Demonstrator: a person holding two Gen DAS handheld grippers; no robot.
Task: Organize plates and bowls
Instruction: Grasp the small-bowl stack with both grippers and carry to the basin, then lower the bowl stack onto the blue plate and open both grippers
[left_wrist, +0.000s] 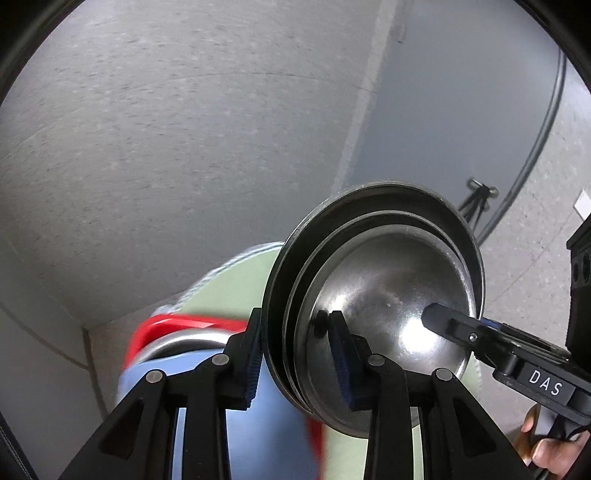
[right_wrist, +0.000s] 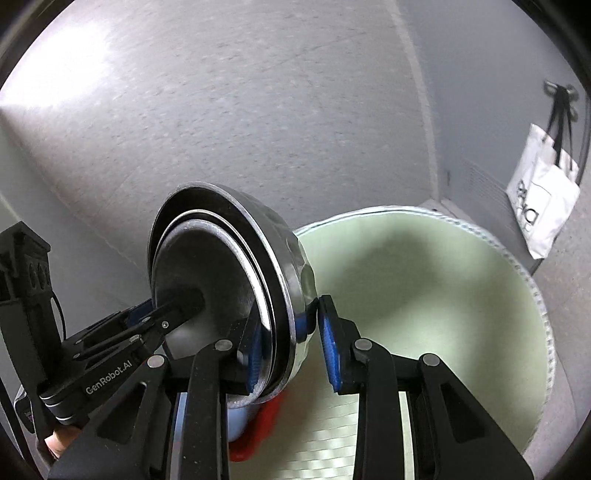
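Note:
A nested stack of steel bowls (left_wrist: 388, 295) is held on edge in the air, its open side facing the left wrist view. My left gripper (left_wrist: 295, 354) is shut on the stack's rim. My right gripper (right_wrist: 291, 343) spans the same stack (right_wrist: 236, 266) from the other side; its left pad touches the rims, while its right fingertip (right_wrist: 328, 347) stands slightly off the outer wall. In the left wrist view the right gripper's finger (left_wrist: 454, 325) reaches into the innermost bowl. Below lie a red plate (left_wrist: 173, 328), a steel dish (left_wrist: 184, 343) and a blue plate (left_wrist: 266, 424).
A round pale green table (right_wrist: 424, 280) sits below, with a ribbed edge. Grey concrete walls (left_wrist: 166, 147) stand behind. A white tote bag (right_wrist: 539, 199) hangs at the far right. A black tripod (left_wrist: 476, 206) and a cable (left_wrist: 532, 147) are by the right wall.

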